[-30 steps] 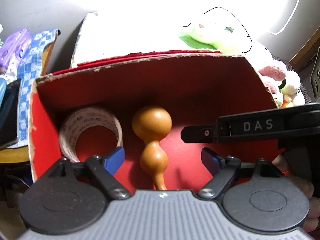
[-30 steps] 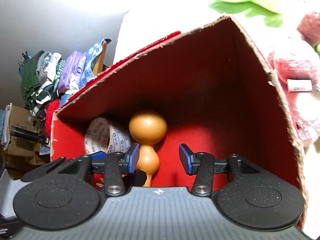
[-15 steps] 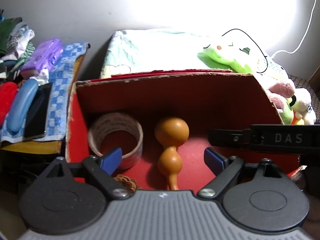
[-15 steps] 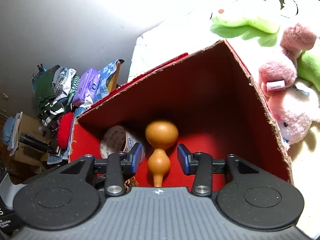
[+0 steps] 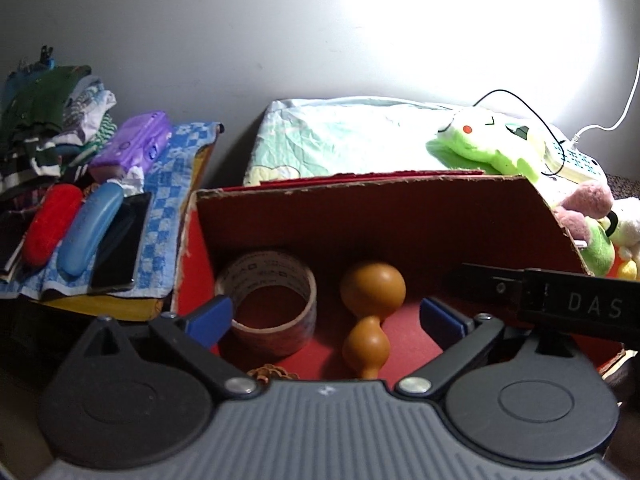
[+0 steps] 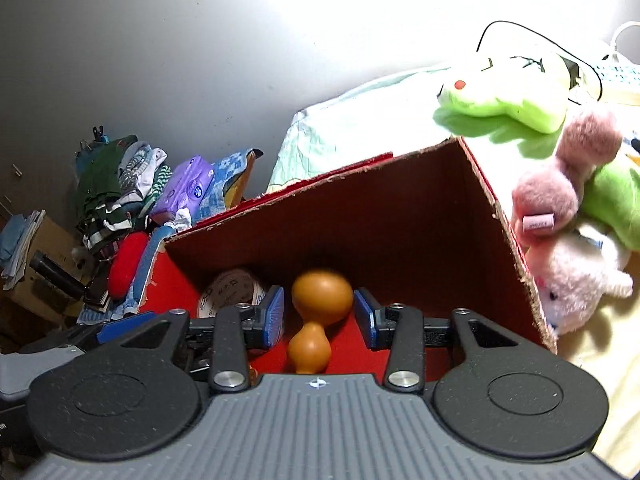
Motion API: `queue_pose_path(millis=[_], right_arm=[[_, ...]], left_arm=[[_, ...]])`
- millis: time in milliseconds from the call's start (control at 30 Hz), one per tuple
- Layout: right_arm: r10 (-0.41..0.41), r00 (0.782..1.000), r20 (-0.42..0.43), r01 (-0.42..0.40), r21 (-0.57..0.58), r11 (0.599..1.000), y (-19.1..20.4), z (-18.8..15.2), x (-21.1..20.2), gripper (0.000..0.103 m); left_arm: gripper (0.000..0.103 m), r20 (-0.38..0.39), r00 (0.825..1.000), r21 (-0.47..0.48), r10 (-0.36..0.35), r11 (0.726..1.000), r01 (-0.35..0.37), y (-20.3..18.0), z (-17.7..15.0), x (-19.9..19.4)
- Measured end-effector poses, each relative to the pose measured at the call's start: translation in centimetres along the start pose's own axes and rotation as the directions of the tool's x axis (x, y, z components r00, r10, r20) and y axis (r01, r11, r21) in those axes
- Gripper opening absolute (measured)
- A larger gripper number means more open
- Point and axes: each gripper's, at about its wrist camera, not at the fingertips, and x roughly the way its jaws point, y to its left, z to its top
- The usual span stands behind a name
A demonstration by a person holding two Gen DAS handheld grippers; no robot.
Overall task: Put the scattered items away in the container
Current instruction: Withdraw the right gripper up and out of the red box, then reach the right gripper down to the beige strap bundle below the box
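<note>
the red cardboard box (image 5: 400,216) already holds the gourd (image 5: 370,312) at 6 o'clock of its floor, with the tape roll (image 5: 268,304) just beside it at 9 o'clock and a small brown beaded thing (image 5: 272,372) near the front edge. the left gripper (image 5: 326,318) has just been opening and stands wide with nothing pinched; the right gripper (image 6: 319,316) has closed a little, half parted and empty. best to draw both clear of the box walls before seeking any leftover item, without nudging the gourd.

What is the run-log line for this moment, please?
left gripper: open, empty | right gripper: open, empty | gourd, tape roll: inside red box
</note>
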Motion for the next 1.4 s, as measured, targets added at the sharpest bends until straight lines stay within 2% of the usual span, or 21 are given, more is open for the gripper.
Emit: queue_pose_path(millis=[167,433,567,733,767,800,867,1000,1133,1233,1300,1400], right_arm=[[0.027,0.999,0.024,-0.026,-0.02,0.999,-0.6,-0.2,-1.1,0.043],[0.148,0.989,0.022,-0.147,-0.043,0.988,-2.1,-1.0,-4.8,0.042],[0.214,0.976,0.033,-0.212,-0.06,0.975,-3.5,-1.8,-7.3,0.042],[0.235,0.972,0.018,-0.232,-0.091,0.968,-6.1,-3.4,-9.3,0.042],[0.224,0.975,0.002,-0.223,-0.095,0.97,-6.7,-3.8,-9.4,0.041],[0.231,0.973,-0.003,-0.23,-0.096,0.968,-7.3,-4.3,-9.4,0.034],[0.247,0.969,-0.023,-0.248,-0.093,0.964,-8.1,-4.9,-9.6,0.03],[0.258,0.961,-0.098,-0.265,-0.065,0.962,-8.9,-6.2,-9.0,0.031],[0.256,0.953,-0.162,-0.272,-0.083,0.959,-8.9,-7.3,-8.4,0.031],[0.242,0.949,-0.201,-0.263,-0.085,0.961,-9.1,-8.0,-7.9,0.031],[0.249,0.942,-0.226,-0.27,-0.066,0.961,-9.4,-8.4,-7.6,0.031],[0.248,0.935,-0.255,-0.271,-0.059,0.961,-9.5,-8.8,-7.2,0.032]], left_arm=[[0.092,0.003,0.999,-0.021,0.043,0.999,-0.043,-0.2,-0.4,-1.2],[0.092,-0.029,0.998,-0.108,0.048,0.993,-0.051,-0.4,-1.7,-4.2],[0.09,0.0,1.0,-0.107,-0.01,0.994,0.01,-0.6,-3.0,-6.7],[0.091,0.043,0.993,-0.006,-0.11,0.994,0.111,-2.6,-5.5,-9.8],[0.092,0.041,0.991,0.016,-0.129,0.992,0.128,-3.3,-6.1,-10.1],[0.093,0.037,0.989,0.038,-0.145,0.989,0.143,-4.0,-6.7,-10.2],[0.093,0.016,0.985,0.071,-0.171,0.983,0.17,-5.5,-8.0,-10.0],[0.093,-0.069,0.971,0.097,-0.23,0.967,0.236,-7.9,-10.2,-8.5],[0.093,-0.136,0.967,0.116,-0.217,0.965,0.233,-9.5,-11.8,-6.5],[0.083,-0.191,0.961,0.094,-0.202,0.97,0.222,-9.8,-12.7,-4.7],[0.066,-0.216,0.958,0.083,-0.191,0.974,0.213,-10.0,-13.2,-3.9],[0.057,-0.239,0.955,0.07,-0.174,0.978,0.196,-10.2,-13.8,-3.0]])
